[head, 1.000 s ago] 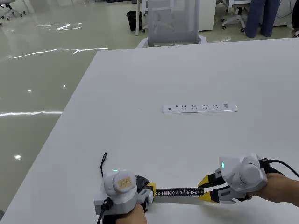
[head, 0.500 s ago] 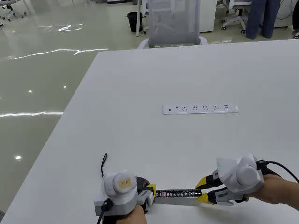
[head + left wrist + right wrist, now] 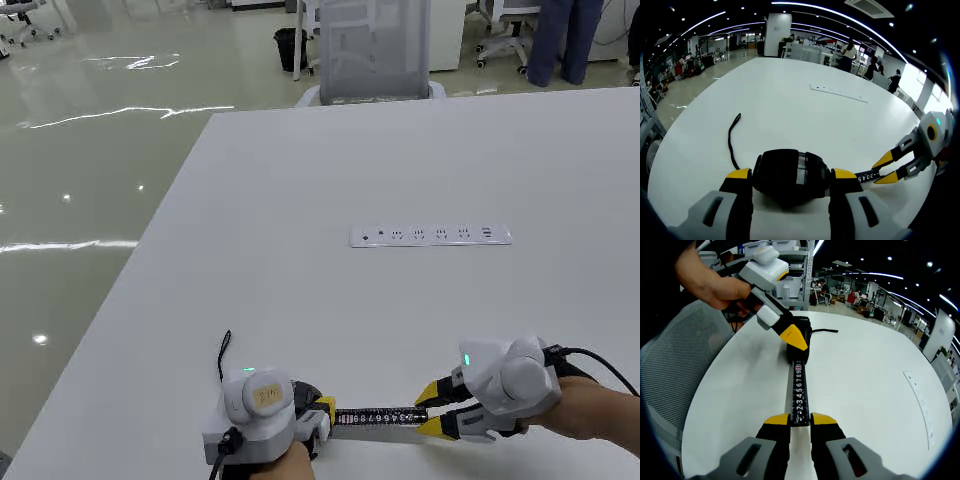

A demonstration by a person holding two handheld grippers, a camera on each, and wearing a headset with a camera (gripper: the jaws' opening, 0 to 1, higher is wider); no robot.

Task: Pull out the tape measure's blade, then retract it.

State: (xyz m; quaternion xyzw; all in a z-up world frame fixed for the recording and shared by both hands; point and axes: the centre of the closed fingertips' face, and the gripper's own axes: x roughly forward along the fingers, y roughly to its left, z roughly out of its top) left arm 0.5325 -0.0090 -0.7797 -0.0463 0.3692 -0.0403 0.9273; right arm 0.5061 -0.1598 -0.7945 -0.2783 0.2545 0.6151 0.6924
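A black tape measure case [image 3: 790, 172] rests on the white table [image 3: 330, 170], and my left gripper [image 3: 790, 175] is shut on its two sides. In the head view the case [image 3: 305, 393] sits near the front edge under the left gripper [image 3: 318, 413]. Its black numbered blade [image 3: 380, 412] runs a short way right to my right gripper [image 3: 430, 410]. In the right gripper view the right gripper [image 3: 800, 419] is shut on the blade's end [image 3: 799, 390], which leads straight back to the case [image 3: 802, 330].
The case's black wrist strap [image 3: 222, 352] trails on the table to the left. A white power strip [image 3: 430, 236] lies mid-table. The table's left edge [image 3: 150, 230] drops to the glossy floor. A grey chair [image 3: 370, 45] stands at the far end.
The right gripper has moved a little left toward the case, still holding the blade end, so the exposed blade is shorter. The left gripper and case have stayed put.
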